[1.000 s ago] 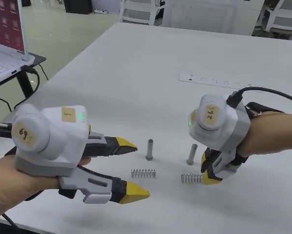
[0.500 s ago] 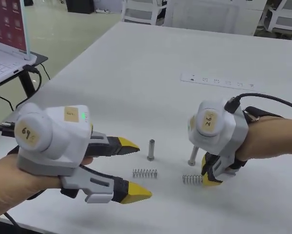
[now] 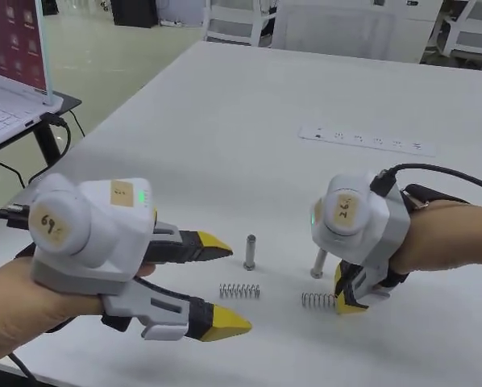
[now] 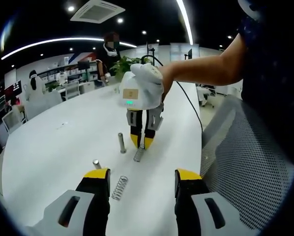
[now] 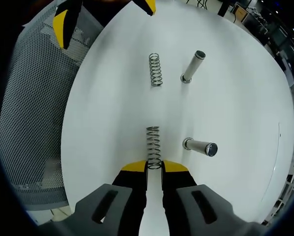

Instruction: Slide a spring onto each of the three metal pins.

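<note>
Yellow-tipped R gripper (image 5: 154,166) pinches end of spring (image 5: 153,140) lying on table (image 5: 235,73); L gripper (image 4: 142,178) jaws spread wide.

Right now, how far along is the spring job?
Nothing is done: the near pin and far pin stand bare. In hand: the right gripper pinches one spring lying flat. Left: mounting it, and the second spring near the open left gripper.
</note>
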Demonstrator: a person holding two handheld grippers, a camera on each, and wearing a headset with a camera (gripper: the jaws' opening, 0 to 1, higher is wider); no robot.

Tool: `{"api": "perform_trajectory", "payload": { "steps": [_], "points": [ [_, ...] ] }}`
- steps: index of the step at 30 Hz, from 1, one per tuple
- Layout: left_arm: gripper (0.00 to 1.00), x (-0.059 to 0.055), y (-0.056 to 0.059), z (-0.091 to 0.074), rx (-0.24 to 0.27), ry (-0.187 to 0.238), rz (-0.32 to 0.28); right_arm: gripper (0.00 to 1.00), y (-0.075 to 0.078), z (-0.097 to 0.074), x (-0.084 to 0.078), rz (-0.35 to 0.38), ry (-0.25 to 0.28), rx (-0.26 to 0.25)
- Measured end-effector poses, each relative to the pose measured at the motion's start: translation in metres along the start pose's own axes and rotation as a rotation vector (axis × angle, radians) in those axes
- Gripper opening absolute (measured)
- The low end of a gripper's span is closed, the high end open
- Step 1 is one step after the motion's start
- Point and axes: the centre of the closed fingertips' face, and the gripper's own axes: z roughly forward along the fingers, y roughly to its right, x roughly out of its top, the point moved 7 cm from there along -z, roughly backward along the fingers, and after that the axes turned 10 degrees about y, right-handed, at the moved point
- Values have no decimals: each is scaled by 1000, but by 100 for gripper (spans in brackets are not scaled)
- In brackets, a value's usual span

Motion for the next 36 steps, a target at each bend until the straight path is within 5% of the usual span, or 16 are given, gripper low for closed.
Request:
{"api": "perform_trajectory", "payload": {
  "steps": [18,36],
  "points": [
    [45,9,-3,16,-63,-25,48,8,-10,-31,19,11,67,-35],
    [38,14,-11,36,-123,-41,89,8,-26,-66,56,-14,180,-54]
  ]
}}
